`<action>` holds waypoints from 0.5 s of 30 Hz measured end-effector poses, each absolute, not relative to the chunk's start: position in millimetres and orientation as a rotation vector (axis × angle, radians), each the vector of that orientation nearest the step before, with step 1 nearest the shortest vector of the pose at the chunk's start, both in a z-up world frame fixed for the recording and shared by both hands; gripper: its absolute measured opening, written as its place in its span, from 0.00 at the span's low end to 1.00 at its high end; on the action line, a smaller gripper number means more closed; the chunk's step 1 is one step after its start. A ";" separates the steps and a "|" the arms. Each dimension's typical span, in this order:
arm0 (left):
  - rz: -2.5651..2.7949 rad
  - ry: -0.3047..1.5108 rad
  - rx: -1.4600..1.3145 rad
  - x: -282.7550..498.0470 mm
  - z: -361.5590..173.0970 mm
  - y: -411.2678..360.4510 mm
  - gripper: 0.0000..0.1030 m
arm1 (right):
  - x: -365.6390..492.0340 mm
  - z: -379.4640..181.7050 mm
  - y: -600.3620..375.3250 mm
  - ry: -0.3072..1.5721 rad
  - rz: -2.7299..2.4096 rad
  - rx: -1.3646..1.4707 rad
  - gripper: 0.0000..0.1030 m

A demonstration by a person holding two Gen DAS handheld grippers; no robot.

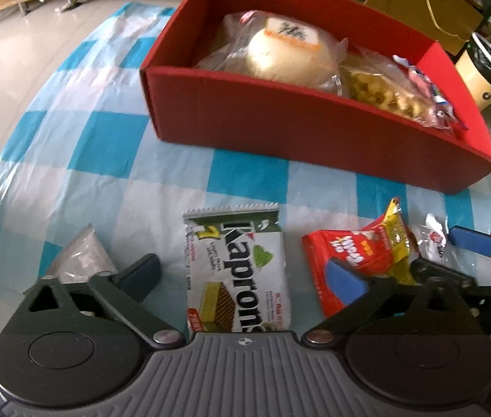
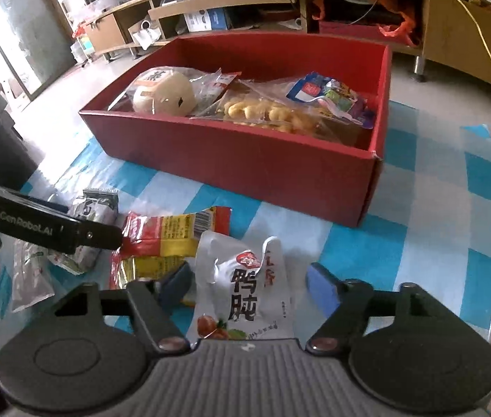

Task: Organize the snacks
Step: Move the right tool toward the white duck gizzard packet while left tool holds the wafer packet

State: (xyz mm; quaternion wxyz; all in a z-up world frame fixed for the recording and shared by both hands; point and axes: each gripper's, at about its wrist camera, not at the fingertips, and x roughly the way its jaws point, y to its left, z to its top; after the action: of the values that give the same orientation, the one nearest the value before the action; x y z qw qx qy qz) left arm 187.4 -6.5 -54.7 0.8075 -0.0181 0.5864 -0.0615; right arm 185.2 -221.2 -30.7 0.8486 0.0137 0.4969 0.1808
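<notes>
The left gripper (image 1: 245,274) is held wide open around the Kaprons wafer pack (image 1: 236,271); the right gripper (image 2: 250,283) is spread empty around the white pouch (image 2: 245,288), near the checkered cloth's (image 2: 419,243) front edge.

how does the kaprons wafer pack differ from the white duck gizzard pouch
The white-and-green Kaprons wafer pack is a flat rectangle with Latin lettering, between the open left gripper fingers. The white plastic duck gizzard pouch is crumpled at its top, carries black Chinese characters, and sits between the open right gripper fingers. Both lie on the blue-and-white checked cloth, outside the red cardboard box.
</notes>
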 end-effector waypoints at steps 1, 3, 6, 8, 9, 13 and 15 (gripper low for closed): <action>-0.133 1.254 -0.042 187.4 -54.8 -5.6 1.00 | 184.9 -30.9 -221.9 1.044 0.381 0.027 0.66; -0.130 1.255 -0.042 187.3 -55.0 -5.1 1.00 | 185.4 -30.5 -222.6 1.042 0.380 0.028 0.66; -0.121 1.250 -0.036 187.4 -56.2 -6.3 1.00 | 188.9 -32.0 -219.4 1.060 0.416 0.045 0.87; -0.118 1.247 -0.019 187.1 -57.4 -9.3 1.00 | 190.2 -36.9 -213.8 1.058 0.443 0.059 1.00; -0.117 1.242 -0.008 186.4 -58.1 -10.7 1.00 | 188.8 -37.4 -210.1 1.052 0.424 0.044 1.00; -0.112 1.225 0.032 181.9 -59.4 -18.8 1.00 | 185.6 -38.7 -200.7 1.036 0.397 -0.002 1.00; -0.106 1.218 0.040 179.6 -59.4 -20.8 0.98 | 187.0 -39.2 -203.8 1.018 0.428 -0.007 1.00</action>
State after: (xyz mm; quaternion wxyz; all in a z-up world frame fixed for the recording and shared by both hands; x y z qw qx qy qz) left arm 179.6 -20.8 -59.4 0.8186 0.0187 0.5719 -0.0498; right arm 187.0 -203.8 -39.2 0.8513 -0.0032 0.4837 0.2032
